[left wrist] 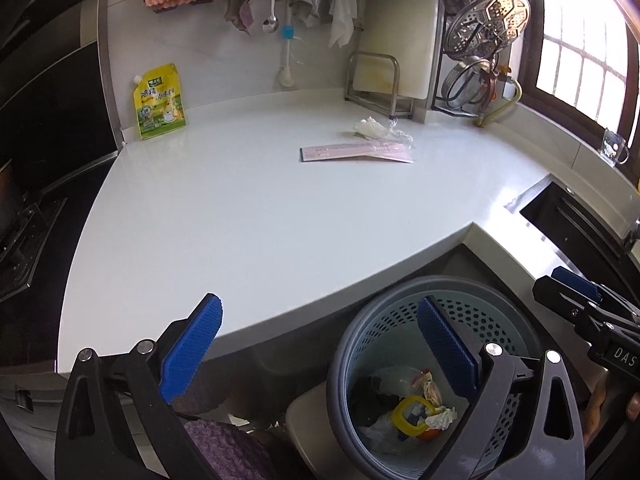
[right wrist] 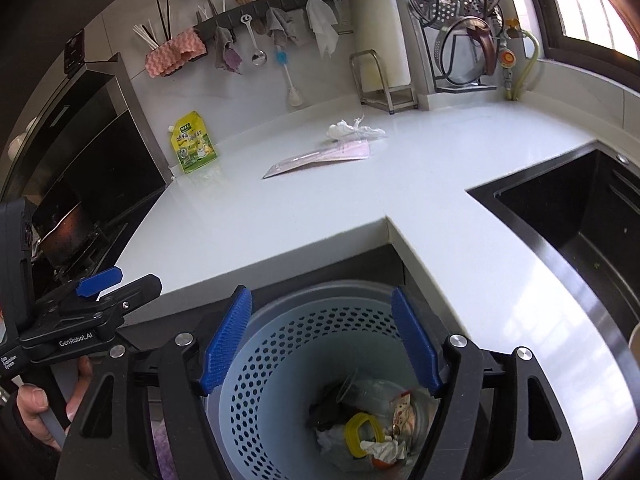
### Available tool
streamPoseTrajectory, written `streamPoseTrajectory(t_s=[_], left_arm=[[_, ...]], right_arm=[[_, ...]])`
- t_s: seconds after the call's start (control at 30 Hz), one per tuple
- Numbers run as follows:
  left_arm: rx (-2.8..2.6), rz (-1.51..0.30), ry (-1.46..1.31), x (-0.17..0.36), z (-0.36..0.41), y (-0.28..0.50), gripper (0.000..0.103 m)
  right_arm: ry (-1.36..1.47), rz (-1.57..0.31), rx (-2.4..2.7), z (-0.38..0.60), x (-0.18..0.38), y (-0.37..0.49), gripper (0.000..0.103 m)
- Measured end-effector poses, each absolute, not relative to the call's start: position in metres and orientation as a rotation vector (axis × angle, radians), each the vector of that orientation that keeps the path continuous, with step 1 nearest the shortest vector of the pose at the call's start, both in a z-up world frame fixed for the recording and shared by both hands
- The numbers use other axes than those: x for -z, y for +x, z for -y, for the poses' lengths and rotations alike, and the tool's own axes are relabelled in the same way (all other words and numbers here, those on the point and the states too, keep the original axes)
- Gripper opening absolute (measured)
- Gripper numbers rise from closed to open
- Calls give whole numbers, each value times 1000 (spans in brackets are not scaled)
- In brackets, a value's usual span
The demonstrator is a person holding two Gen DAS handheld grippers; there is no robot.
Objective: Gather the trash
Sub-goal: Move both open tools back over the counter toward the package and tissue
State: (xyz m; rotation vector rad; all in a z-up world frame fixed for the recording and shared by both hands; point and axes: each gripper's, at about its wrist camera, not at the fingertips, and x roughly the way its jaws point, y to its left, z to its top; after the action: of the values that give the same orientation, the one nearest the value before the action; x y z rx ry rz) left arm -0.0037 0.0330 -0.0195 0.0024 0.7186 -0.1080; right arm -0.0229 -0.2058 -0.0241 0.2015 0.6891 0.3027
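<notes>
The waste basket (left wrist: 434, 322) is cut off at 6 o'clock in both views, and the gripper frames cover parts of its rim and of the trash (right wrist: 368, 436) inside, where single pieces are too jumbled to name. In the right wrist view the sink (right wrist: 576, 216) runs off the edge at 3 o'clock. The print on the yellow pouch (left wrist: 161, 101) is too small to read
</notes>
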Motion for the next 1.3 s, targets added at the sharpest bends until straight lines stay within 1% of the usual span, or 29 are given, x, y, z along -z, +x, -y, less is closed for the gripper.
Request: streamPoseTrajectory(t_s=[0.13, 0.3, 0.5, 0.73, 1.1, 1.13, 1.17, 1.3], left_arm=[[85, -708, -8, 9, -38, 15, 96], [44, -684, -39, -3, -48, 36, 96], [-13, -686, -72, -4, -58, 60, 96], [-56, -711, -70, 1, -59, 89, 96], [-63, -744, -75, 12, -51, 125, 96], [-61, -748, -76, 13, -52, 127, 96], [-61, -750, -76, 14, -52, 129, 96], [-68, -745, -75, 14, -56, 136, 96]], right_arm=[[163, -690, -354, 201, 6, 9, 73], [120, -701, -412, 197, -10, 55, 73], [66, -706, -467, 191, -15, 102, 73], [-5, -732, -556, 181, -12, 162, 73], [-224, -786, -717, 137, 1, 251, 73], [-244, -792, -736, 131, 2, 257, 74], [-264, -800, -755, 125, 3, 263, 78], [-361, -841, -787, 106, 14, 288, 79]])
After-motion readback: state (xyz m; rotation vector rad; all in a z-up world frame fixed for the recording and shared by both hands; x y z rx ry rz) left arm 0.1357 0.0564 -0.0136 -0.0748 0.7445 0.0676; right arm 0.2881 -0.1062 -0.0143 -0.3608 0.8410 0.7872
